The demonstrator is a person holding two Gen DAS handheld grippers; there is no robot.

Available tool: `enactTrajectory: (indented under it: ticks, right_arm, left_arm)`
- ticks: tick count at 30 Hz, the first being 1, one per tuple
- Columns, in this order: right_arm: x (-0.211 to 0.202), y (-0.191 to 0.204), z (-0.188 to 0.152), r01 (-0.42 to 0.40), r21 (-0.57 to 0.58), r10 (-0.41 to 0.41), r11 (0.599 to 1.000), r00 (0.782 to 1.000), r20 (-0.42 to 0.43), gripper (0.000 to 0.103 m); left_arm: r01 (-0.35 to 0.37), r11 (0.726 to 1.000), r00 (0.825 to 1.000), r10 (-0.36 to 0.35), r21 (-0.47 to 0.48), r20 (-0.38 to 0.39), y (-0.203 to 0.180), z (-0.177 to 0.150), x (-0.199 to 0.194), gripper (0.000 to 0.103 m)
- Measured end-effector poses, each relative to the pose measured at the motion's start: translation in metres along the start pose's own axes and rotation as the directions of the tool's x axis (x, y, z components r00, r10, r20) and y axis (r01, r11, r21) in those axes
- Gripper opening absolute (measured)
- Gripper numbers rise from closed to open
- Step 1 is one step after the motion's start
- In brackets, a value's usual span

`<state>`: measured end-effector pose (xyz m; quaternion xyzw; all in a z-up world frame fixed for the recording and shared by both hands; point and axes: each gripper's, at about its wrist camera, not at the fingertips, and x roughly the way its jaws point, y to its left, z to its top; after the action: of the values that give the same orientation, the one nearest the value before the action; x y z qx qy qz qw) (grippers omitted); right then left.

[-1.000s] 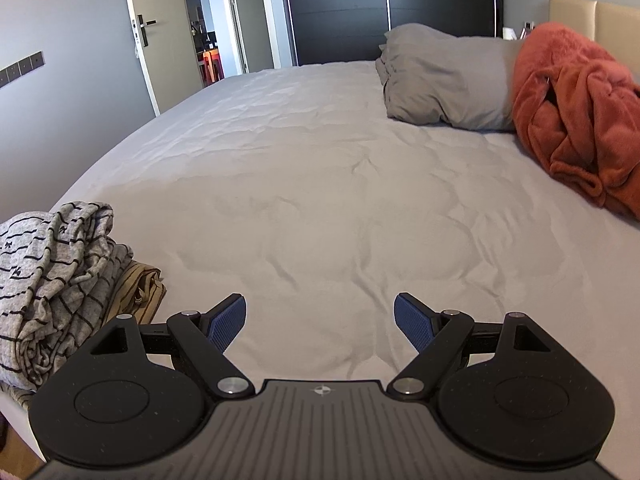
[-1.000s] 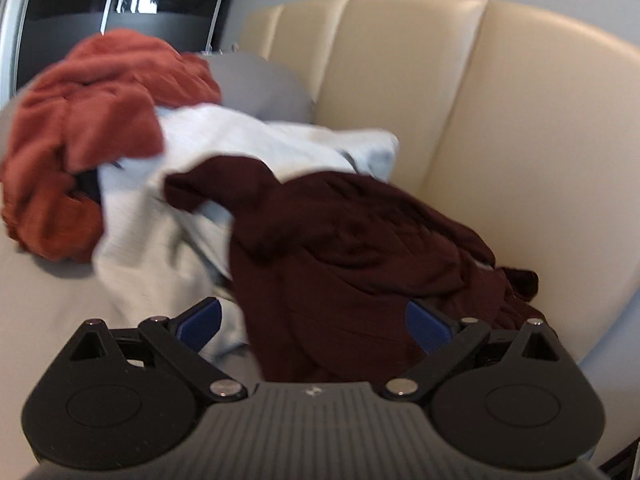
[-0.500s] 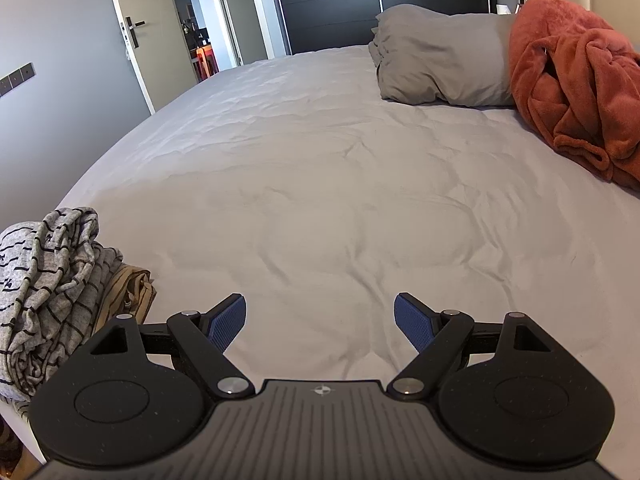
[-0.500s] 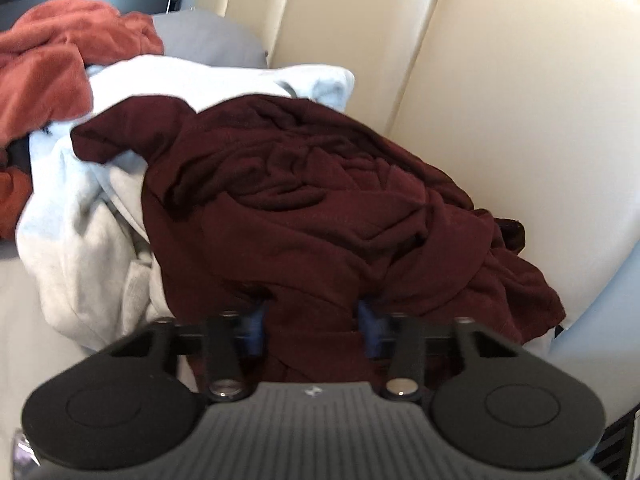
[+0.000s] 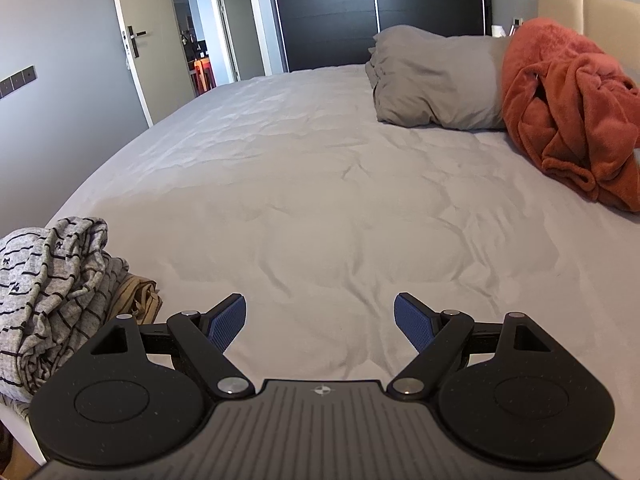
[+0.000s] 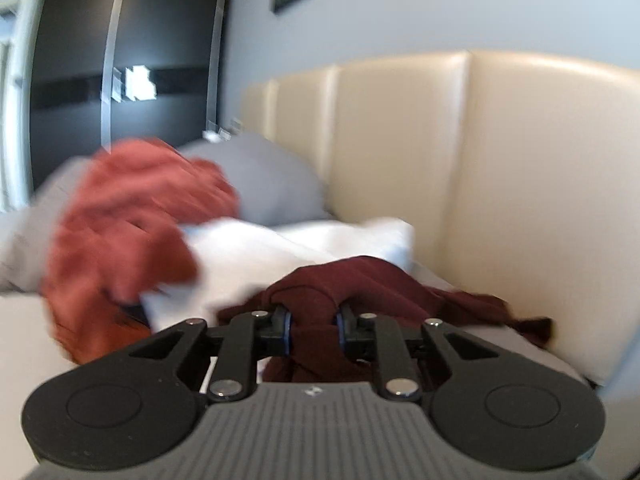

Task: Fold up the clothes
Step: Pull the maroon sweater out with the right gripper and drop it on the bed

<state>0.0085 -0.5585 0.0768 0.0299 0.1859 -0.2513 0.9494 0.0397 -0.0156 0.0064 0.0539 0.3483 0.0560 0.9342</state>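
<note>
Maroon garment (image 6: 360,280) sat bunched at the head of the bed (image 5: 320,200), against the cream headboard (image 6: 500,180); right gripper (image 6: 314,326) was closing on a fold of it, cloth pinched between its pads. White garment (image 6: 256,256) and orange blanket (image 6: 132,220) lay beside it. Left gripper (image 5: 320,320) hung wide open over bare sheet, nothing in it. Striped clothes (image 5: 48,292) lay piled at the bed's near left corner; grey pillow (image 5: 432,80) lay by the headboard.
</note>
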Motion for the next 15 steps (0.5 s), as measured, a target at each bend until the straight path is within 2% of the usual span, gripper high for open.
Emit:
enactTrajectory:
  ticks: [2,5,9,13,15]
  right_arm:
    - [-0.015,0.021,0.014,-0.072,0.007,0.072,0.997,0.997,0.025,0.022]
    - [-0.037,0.053,0.035,-0.187,0.029,0.185,0.982,0.981,0.054,0.022]
    - [-0.065,0.092,0.059,-0.322,0.074,0.316,0.944,0.945,0.082,0.022]
    - [-0.090,0.124,0.080,-0.421,0.092,0.412,0.903,0.906,0.102,0.022]
    - [-0.105,0.148,0.088,-0.470,0.064,0.461,0.880,0.880,0.115,0.022]
  left_arm:
    - [0.009,1.000,1.000,-0.008,-0.014,0.013,0.004,0.002,-0.005,0.082]
    - [0.019,0.999,0.999,-0.018,-0.027,0.031,0.010,0.003,-0.013,0.082]
    - [0.025,0.998,0.999,-0.023,-0.049,0.039,0.021,0.003,-0.019,0.082]
    - [0.027,0.996,0.998,-0.023,-0.080,0.053,0.036,0.002,-0.026,0.082]
    - [0.025,0.995,0.998,-0.019,-0.098,0.058,0.044,0.000,-0.029,0.082]
